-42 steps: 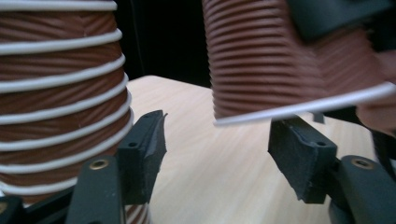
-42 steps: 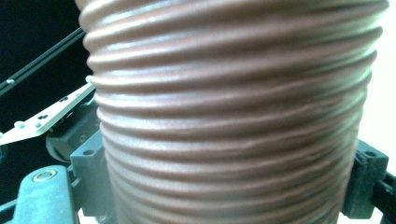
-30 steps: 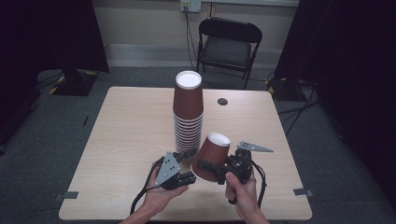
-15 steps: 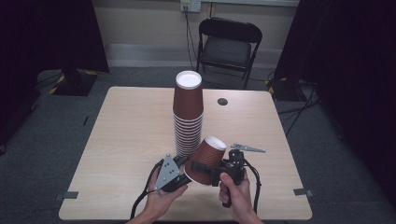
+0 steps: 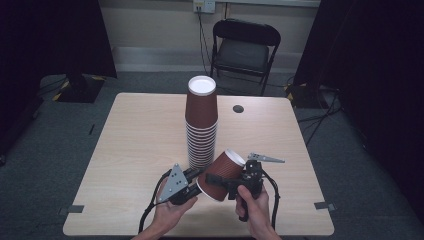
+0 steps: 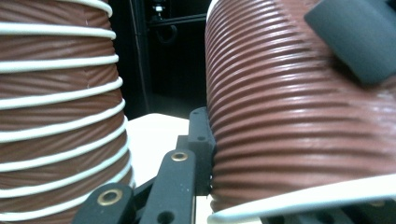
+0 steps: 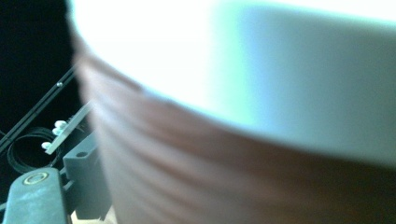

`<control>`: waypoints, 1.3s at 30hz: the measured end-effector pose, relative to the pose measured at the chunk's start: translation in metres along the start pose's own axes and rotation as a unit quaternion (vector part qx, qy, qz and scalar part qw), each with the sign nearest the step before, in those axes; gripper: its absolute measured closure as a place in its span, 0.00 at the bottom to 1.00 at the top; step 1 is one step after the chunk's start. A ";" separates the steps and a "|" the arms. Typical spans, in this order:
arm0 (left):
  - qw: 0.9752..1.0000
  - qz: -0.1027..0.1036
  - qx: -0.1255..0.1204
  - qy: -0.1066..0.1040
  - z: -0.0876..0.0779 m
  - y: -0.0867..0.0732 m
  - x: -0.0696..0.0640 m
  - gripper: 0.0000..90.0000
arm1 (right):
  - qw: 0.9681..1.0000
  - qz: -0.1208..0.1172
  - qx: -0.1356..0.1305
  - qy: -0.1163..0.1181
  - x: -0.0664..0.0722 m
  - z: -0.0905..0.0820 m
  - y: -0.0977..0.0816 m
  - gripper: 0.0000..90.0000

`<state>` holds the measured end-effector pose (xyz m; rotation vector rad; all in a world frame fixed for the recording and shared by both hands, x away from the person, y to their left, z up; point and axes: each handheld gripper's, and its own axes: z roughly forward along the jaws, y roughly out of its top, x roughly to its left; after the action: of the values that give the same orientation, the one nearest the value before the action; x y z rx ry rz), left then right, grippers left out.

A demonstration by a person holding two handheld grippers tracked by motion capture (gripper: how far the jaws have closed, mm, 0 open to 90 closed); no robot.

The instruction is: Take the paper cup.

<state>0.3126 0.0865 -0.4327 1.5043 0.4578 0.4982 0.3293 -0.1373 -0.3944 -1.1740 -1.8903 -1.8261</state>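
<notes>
A tall stack of brown ribbed paper cups (image 5: 201,125) stands upside down mid-table, and it rises at the left of the left gripper view as the stack (image 6: 56,116). One brown cup (image 5: 222,175) hangs tilted near the front edge, white base up and to the right, mouth toward my left gripper (image 5: 198,178). The left jaws have just been closing and now pinch the cup's wall (image 6: 289,116) at the rim. My right gripper (image 5: 231,180) straddles the cup body (image 7: 233,163). Its jaws have just been opening, with one finger (image 7: 84,182) beside the wall.
The light wooden table (image 5: 135,130) carries a small dark disc (image 5: 238,108) at the back right. A black folding chair (image 5: 245,47) stands behind the table. Cables trail from both grippers over the front edge.
The cup has tipped over and come down to the left, its mouth meeting the left gripper. The left jaws have closed onto its rim. Both hands have stayed in place.
</notes>
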 end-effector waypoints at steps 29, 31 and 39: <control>0.997 -0.048 0.027 -0.048 -0.008 0.004 0.005 0.95 | 0.998 -0.028 -0.053 -0.007 -0.011 -0.024 0.016 0.14; 0.997 -0.049 0.032 -0.049 -0.009 0.004 0.005 0.95 | 0.998 -0.027 -0.049 -0.008 -0.012 -0.025 0.017 0.14; 0.987 -0.089 0.114 -0.072 -0.020 0.010 0.015 0.95 | 0.998 -0.023 -0.046 -0.029 -0.019 -0.024 0.015 0.16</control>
<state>0.3126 0.1117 -0.4231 1.6871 0.5437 0.1998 0.3430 -0.1683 -0.3922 -1.2364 -1.8984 -1.9426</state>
